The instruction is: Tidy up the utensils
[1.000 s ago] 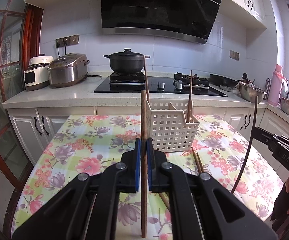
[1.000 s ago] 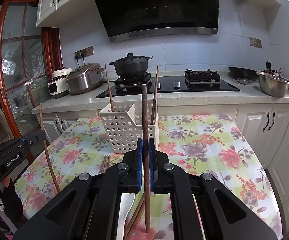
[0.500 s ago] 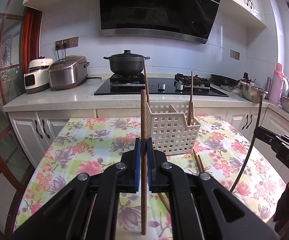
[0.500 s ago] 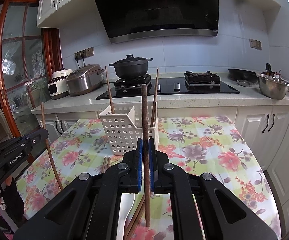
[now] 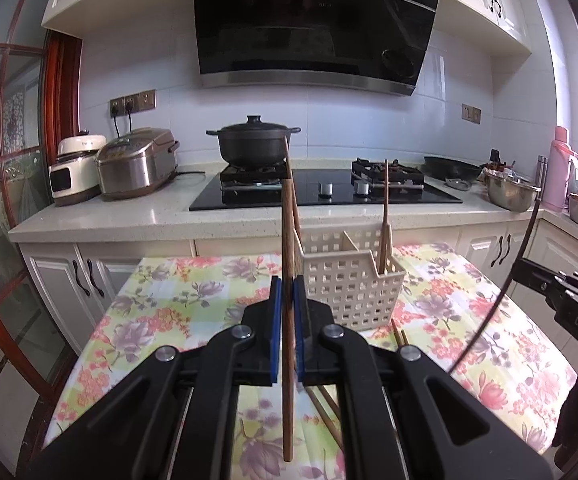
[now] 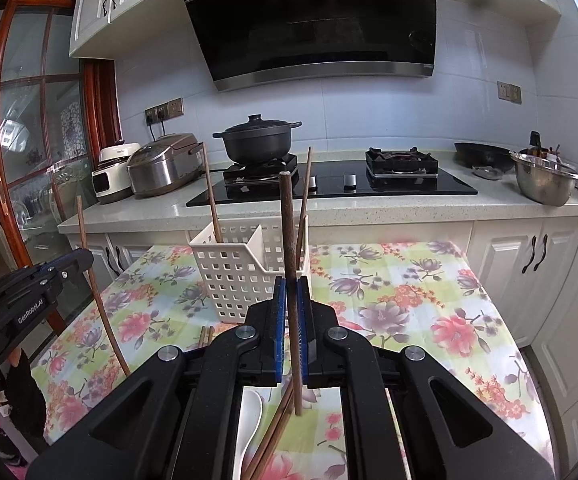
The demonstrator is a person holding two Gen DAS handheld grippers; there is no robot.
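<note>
Since each gripper, left gripper point(image 5: 287, 312) and right gripper point(image 6: 293, 312), pinched an upright chopstick point(image 5: 287, 240) (another chopstick point(image 6: 289, 232) on the right), lowering them tip-first into the basket point(image 5: 349, 284) near the table's far edge seemed wise.

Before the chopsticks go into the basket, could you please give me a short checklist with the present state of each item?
1. Left tool shut on its brown chopstick: ok.
2. Right tool shut on its dark chopstick: ok.
3. Both held chopsticks roughly upright for dropping in: ok.
4. White basket standing upright on the floral tablecloth: ok.
5. Room left in the basket: ok; only two chopsticks stand in it, one at each end.
6. All utensils cleared from the table: not ok; loose chopsticks and a white spoon lie on the tablecloth.
</note>
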